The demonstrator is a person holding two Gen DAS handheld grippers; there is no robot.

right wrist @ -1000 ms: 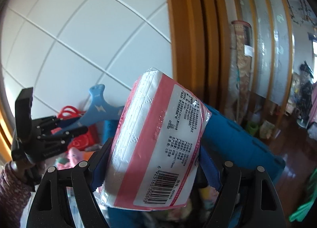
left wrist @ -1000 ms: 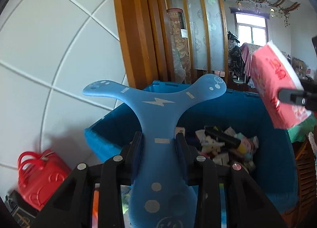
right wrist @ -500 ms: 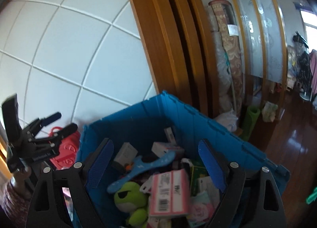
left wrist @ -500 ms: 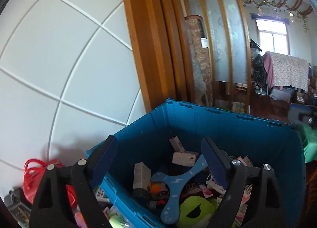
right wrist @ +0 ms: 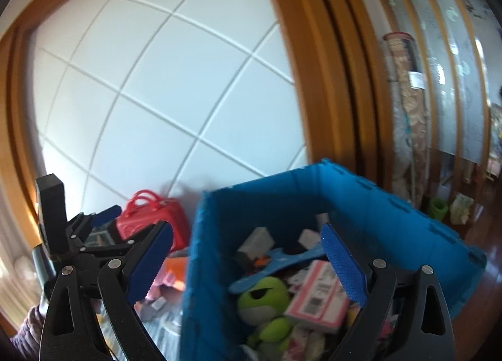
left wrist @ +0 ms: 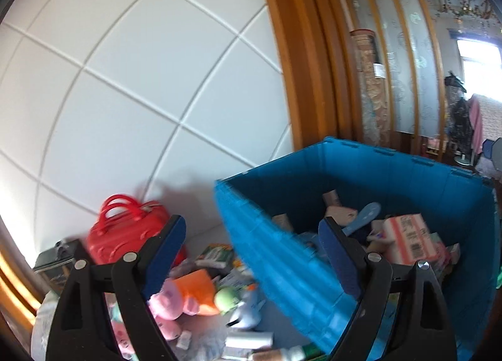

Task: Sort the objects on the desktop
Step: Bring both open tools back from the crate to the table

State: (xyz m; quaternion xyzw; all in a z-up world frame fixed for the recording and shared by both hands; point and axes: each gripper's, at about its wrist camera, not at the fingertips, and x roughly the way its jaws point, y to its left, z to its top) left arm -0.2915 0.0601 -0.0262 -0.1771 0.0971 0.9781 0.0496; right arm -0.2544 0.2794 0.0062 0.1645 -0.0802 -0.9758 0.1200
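Blue bin (right wrist: 392, 204) on counter (left wrist: 207, 232) by white panelled wall, holding blue boomerang toy (right wrist: 279, 260), pink tissue pack (right wrist: 317, 301), green frog plush (right wrist: 266, 295). Left of bin: red toy case (left wrist: 125, 229), pink plush (left wrist: 166, 301), loose clutter. Left gripper (left wrist: 251, 254) jaws spread, empty; right gripper (right wrist: 248, 260) jaws just opened wider, spread, empty, over bin.

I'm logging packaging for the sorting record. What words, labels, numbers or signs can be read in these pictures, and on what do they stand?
No text reads clearly enough to quote.
Pink tissue pack in the blue bin: barcode and small print, too blurred to read.
Blue boomerang toy: markings not readable.
Green box on the table beside the bin: print too blurred.
Rolled carpet by the wooden frame: white label, too small to read.
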